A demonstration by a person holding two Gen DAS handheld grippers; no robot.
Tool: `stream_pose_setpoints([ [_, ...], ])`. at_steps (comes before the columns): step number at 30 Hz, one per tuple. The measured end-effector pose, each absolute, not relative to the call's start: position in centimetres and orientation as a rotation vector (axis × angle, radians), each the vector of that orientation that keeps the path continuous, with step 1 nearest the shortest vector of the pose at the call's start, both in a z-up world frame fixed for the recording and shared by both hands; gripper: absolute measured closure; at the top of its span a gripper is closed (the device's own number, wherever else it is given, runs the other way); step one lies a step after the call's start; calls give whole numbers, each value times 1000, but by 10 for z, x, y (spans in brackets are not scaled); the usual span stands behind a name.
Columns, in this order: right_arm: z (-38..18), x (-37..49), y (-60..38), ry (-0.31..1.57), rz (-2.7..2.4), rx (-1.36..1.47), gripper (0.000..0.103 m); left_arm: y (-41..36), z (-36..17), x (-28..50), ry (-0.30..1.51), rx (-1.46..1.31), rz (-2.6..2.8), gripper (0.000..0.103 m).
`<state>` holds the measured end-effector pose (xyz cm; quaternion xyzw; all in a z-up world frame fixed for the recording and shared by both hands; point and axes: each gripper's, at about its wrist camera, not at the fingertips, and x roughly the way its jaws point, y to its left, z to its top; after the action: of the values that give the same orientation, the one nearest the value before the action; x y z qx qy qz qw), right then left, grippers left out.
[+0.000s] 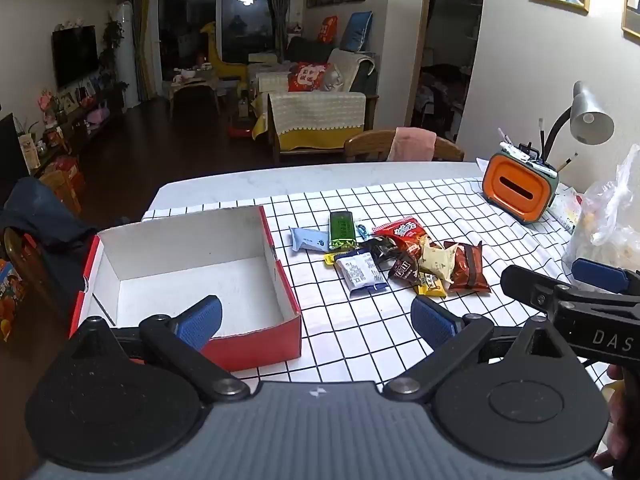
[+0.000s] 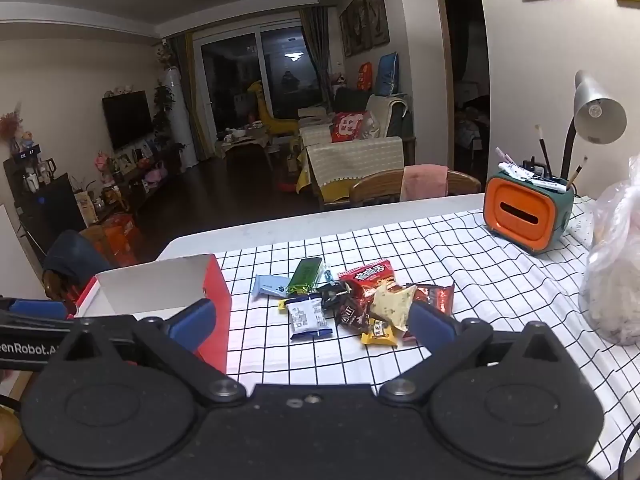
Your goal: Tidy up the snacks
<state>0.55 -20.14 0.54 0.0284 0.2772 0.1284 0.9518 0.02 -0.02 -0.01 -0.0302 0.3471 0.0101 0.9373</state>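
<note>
The left gripper (image 1: 316, 320) hung low over the checked cloth (image 1: 360, 336) with its blue fingers (image 1: 200, 322) spread wide, holding nothing. The right gripper (image 2: 312, 322) was spread wide too. The red box (image 1: 256, 344) sat just ahead on its left side. The snacks (image 2: 352, 300) lay in a pile ahead, beside the box.

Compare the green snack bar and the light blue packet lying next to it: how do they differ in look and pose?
The green snack bar is dark, glossy and slim; the light blue packet is pale, matte and wider. The green snack bar points away from the cameras, while the light blue packet lies crosswise toward the red box. Both rest flat on the checked tablecloth, sealed, outside the red box.
</note>
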Motion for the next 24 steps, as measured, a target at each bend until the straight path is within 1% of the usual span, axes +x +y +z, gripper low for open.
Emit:
stream_pose_setpoints([
  [3, 7, 3, -201, 567, 271, 66, 0, -1, 0, 2, 717, -63, 17, 2],
  [8, 10, 2, -200, 574, 264, 59, 0, -3, 17, -2, 695, -61, 26, 2],
  [24, 20, -7, -200, 570, 282, 27, 0, -1, 22, -18, 669, -74, 30, 2],
])
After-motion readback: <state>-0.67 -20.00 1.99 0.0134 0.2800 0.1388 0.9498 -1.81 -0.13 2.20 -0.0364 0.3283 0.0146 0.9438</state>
